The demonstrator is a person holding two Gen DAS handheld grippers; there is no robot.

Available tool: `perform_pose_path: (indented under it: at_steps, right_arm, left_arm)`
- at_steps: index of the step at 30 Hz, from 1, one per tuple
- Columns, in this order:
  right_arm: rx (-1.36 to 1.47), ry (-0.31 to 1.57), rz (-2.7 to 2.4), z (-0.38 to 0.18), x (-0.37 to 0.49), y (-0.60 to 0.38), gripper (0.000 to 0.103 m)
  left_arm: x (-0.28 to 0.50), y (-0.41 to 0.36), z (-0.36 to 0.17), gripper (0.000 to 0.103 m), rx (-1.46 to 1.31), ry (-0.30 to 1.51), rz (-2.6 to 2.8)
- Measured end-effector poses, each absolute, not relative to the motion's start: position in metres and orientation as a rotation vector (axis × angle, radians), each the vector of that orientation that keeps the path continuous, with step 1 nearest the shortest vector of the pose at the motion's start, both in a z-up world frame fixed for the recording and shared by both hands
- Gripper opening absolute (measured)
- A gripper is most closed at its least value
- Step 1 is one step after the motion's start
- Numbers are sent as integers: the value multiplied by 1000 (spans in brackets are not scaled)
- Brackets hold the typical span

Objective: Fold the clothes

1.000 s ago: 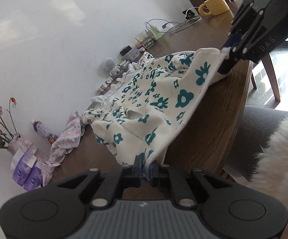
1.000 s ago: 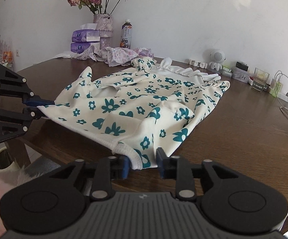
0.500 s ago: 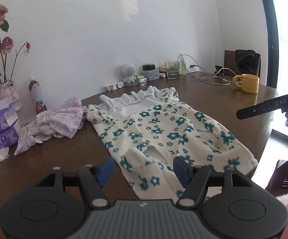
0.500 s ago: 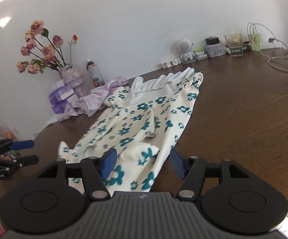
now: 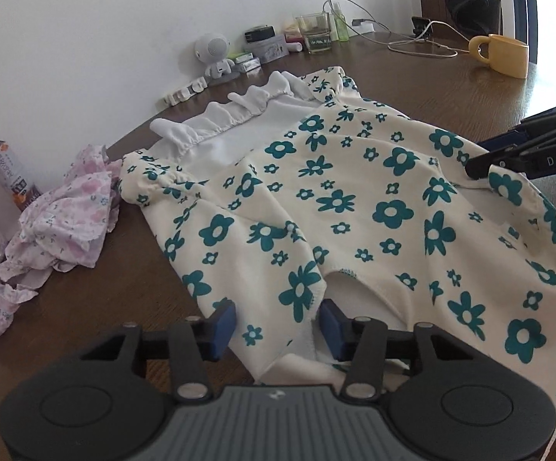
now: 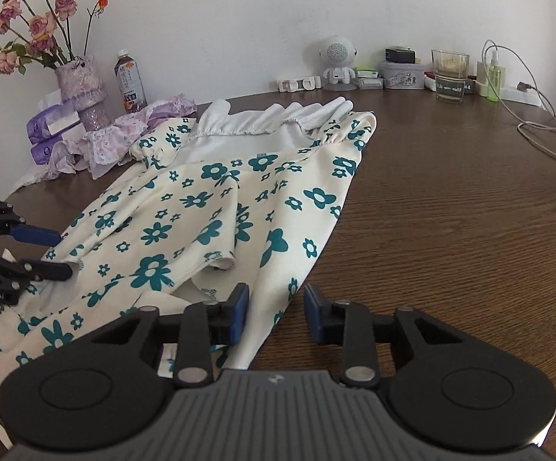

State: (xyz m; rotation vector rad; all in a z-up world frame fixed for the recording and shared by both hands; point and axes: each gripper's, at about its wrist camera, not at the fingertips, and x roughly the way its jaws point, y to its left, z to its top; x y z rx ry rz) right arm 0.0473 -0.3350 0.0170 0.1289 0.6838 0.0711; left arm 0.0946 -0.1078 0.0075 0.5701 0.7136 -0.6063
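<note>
A cream garment with teal flowers (image 5: 354,207) and a white ruffled neckline (image 5: 239,111) lies spread on the brown wooden table (image 5: 105,307). My left gripper (image 5: 276,326) is open and low over the garment's near hem, with cloth lying between its blue pads. From the right wrist view, that left gripper (image 6: 60,253) sits open at the garment's (image 6: 201,211) left edge. My right gripper (image 6: 276,315) is open at the garment's right front edge, its left pad over the cloth and its right pad over bare table. In the left wrist view, the right gripper (image 5: 477,157) rests over the cloth's right side.
A crumpled pink floral garment (image 5: 62,230) lies left of the cream one, beside a drink bottle (image 6: 130,80), a vase of roses (image 6: 80,88) and tissue packs (image 6: 53,126). Along the wall stand a small robot speaker (image 6: 337,61), a glass (image 6: 448,75) and cables (image 6: 539,130). A yellow mug (image 5: 506,53) stands far right.
One second ago both grippers were shut on the garment's hem and held it up. They have let go, and both now sit open, low over the cloth lying on the table.
</note>
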Motion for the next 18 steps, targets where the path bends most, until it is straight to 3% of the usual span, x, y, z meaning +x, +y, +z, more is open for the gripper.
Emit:
perform_pose_path:
  at_steps: [1, 2, 11, 13, 16, 17, 18]
  right_arm:
    - [124, 689, 73, 17, 48, -335, 4]
    - [131, 695, 80, 18, 48, -336, 3]
    - [124, 700, 37, 20, 46, -343, 2]
    - [136, 692, 37, 21, 44, -342, 3]
    - [162, 678, 38, 24, 40, -342, 10]
    - [179, 668, 40, 26, 37, -344, 12]
    - [203, 653, 41, 30, 32, -347, 21]
  left_arm:
    - [99, -106, 9, 6, 561, 731, -608]
    - [103, -101, 11, 1, 527, 748, -612]
    - [107, -73, 15, 1, 519, 712, -485]
    - [106, -74, 12, 2, 531, 714, -478]
    - [105, -72, 15, 11, 498, 709, -465]
    - [103, -69, 20, 18, 465, 703, -467]
    - [100, -65, 24, 25, 437, 689, -473]
